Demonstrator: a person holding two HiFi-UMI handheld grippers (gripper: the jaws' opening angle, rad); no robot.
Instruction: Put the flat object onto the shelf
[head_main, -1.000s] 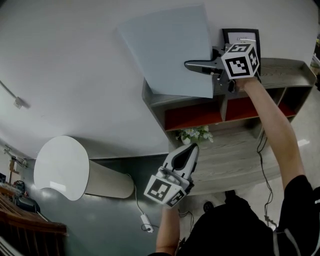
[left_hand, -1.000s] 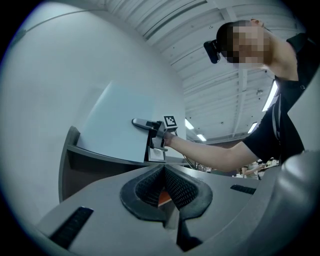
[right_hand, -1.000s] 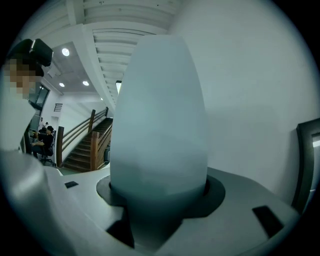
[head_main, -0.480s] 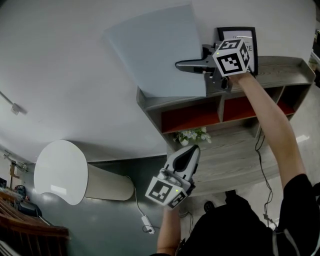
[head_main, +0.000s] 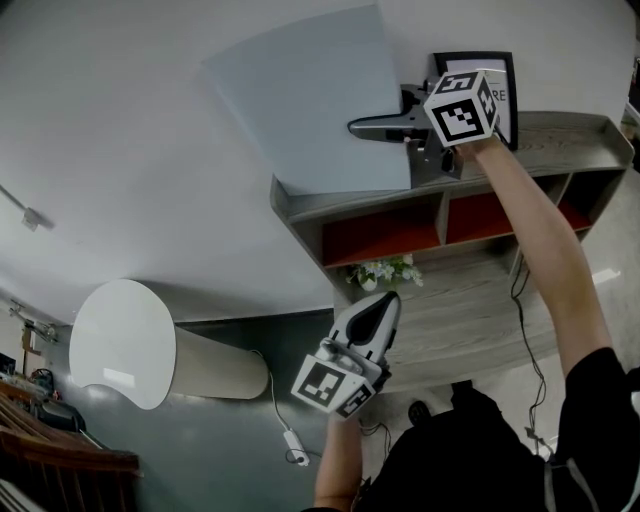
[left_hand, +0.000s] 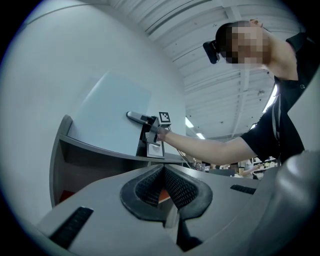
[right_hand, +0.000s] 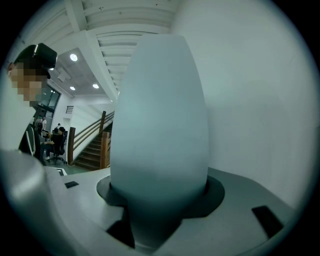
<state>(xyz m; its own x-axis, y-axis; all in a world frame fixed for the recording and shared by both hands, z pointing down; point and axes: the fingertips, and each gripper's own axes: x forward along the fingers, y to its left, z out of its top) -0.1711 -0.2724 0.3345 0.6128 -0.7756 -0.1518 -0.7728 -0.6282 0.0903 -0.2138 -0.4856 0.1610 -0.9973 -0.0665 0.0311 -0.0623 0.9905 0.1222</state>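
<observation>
The flat board (head_main: 310, 110) is big, thin and pale grey-blue, with plain smooth sides and straight edges. It stands up against the white wall, with its bottom edge at the left end of the shelf (head_main: 570, 140) top. The right claw (head_main: 365, 127) is clamped on the board's right edge. The left claw (head_main: 378, 305) hangs low, pressed together with nothing in it.
</observation>
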